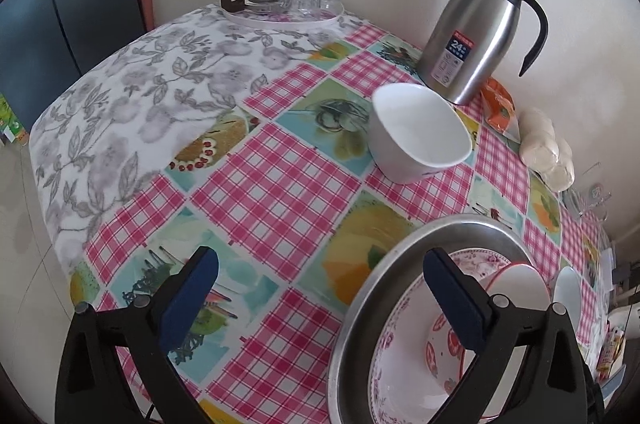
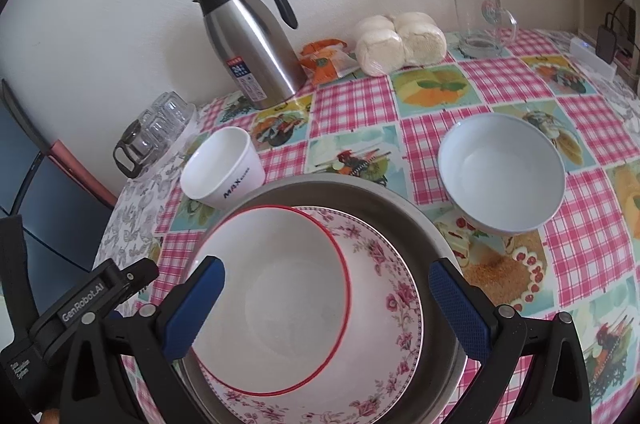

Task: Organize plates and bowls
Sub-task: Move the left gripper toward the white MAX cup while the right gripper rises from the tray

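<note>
While both pairs of fingers stand spread wide with nothing gripped, the right gripper (image 2: 326, 308) hangs over a red-rimmed bowl (image 2: 272, 300), its blue pads (image 2: 196, 308) clear of the rim on either side. That bowl sits inside a floral plate (image 2: 396, 296), which lies in a steel basin (image 2: 400, 207) on the table (image 2: 580, 244). The left gripper (image 1: 320, 296) has its right pad over the same basin at the 4 o'clock side of its view, while its left pad hangs over bare tablecloth. In the right wrist view, a white cup (image 2: 224, 169) printed MAX touches the basin's rim at 10 o'clock, and a plain white bowl (image 2: 502, 171) stands just beside the basin at 2 o'clock. Farther out, at 12 o'clock, a steel thermos jug (image 2: 248, 43) stands by the wall, with an orange packet (image 2: 324, 59), bagged buns (image 2: 400, 41) and a glass mug (image 2: 480, 19) to its right. A tray of upturned glasses (image 2: 160, 127) sits at 9 o'clock.
</note>
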`<state>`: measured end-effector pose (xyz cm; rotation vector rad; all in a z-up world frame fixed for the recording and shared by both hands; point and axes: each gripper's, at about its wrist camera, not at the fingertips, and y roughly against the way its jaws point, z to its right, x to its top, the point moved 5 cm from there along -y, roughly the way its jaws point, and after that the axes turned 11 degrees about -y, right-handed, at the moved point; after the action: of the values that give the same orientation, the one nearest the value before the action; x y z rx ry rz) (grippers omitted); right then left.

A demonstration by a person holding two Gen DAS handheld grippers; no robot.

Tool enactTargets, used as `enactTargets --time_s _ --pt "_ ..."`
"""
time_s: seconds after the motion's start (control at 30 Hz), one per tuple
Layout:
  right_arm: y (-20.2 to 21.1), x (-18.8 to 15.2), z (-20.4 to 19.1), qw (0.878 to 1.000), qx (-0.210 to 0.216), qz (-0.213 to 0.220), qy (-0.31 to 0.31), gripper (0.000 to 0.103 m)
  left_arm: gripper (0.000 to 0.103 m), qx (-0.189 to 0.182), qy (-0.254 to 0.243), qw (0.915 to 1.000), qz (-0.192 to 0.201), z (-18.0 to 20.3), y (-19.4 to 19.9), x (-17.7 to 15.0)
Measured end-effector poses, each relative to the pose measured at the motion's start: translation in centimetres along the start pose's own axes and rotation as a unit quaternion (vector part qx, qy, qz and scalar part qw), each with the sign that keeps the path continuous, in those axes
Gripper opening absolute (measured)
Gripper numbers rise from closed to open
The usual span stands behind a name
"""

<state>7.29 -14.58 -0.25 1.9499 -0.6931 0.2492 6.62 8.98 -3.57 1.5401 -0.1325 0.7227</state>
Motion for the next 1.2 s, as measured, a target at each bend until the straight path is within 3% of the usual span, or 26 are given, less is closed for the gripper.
enactTargets --time_s 0.37,0.77,1.03,1.2 --pt "0.7 -0.4 -2.2 0.999 0.024 0.016 0.02 0.103 0.102 0.014 0.025 0.9994 0.02 -2.7 0.8 0.9" --pt "0.2 -2.3 -6.0 0.997 0.044 0.002 0.062 0.103 0.102 0.023 0.05 0.997 0.054 -6.7 1.7 2.1" --pt "-0.5 -3.5 -7.9 0.995 0.04 0.004 0.087 0.103 0.102 0.001 0.048 0.9975 0.052 -8.2 1.0 2.8" --pt "-1.0 -3.6 -8.4 0.996 0.027 0.006 0.09 0.103 0.102 -0.015 0.05 0.995 0.085 -9.0 1.3 4.1"
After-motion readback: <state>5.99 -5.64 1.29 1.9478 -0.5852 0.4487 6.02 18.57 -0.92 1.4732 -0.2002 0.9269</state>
